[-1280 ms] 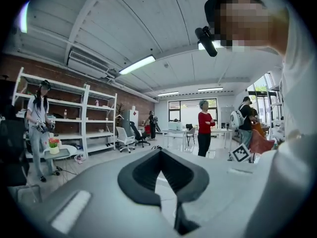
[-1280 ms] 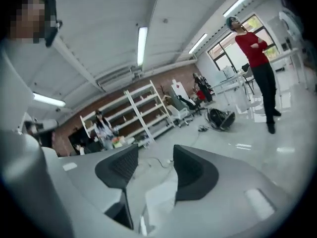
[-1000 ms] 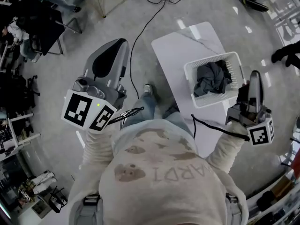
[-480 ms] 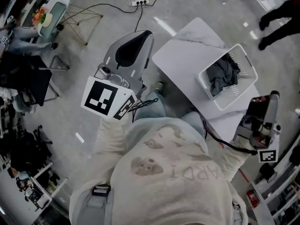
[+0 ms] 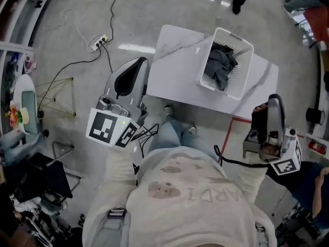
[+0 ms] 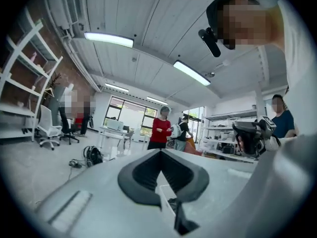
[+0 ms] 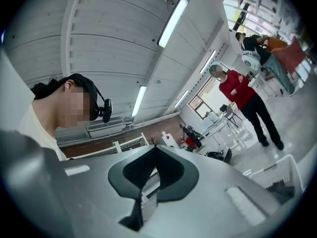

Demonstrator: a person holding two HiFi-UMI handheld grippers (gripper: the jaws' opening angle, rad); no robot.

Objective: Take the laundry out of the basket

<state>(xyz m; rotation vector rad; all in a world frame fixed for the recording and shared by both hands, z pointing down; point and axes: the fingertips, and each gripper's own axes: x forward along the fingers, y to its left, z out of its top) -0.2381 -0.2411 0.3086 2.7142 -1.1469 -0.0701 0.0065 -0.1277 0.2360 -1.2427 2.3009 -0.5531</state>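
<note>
A white slatted basket [image 5: 242, 70] stands on the white table [image 5: 175, 73] and holds dark grey laundry [image 5: 219, 66]. My left gripper [image 5: 141, 62] is raised beside the table's left edge, away from the basket, with its jaws together and nothing in them. My right gripper [image 5: 274, 99] hangs off the table's near right corner, short of the basket, also shut and empty. Both gripper views look up at the ceiling and across the room: the left gripper [image 6: 161, 151] and the right gripper [image 7: 155, 147] show their tips meeting. The basket [image 7: 278, 176] shows at the right gripper view's lower right.
A power strip [image 5: 101, 40] with cables lies on the floor left of the table, near a wire-frame stand [image 5: 56, 94]. Red tape [image 5: 232, 133] marks the floor by the table. A person in red [image 6: 160, 130] stands across the room, with shelves along the walls.
The head view has swung round, so the table and basket now lie straight ahead. Both grippers stay raised, shut and away from the basket; the laundry has not moved.
</note>
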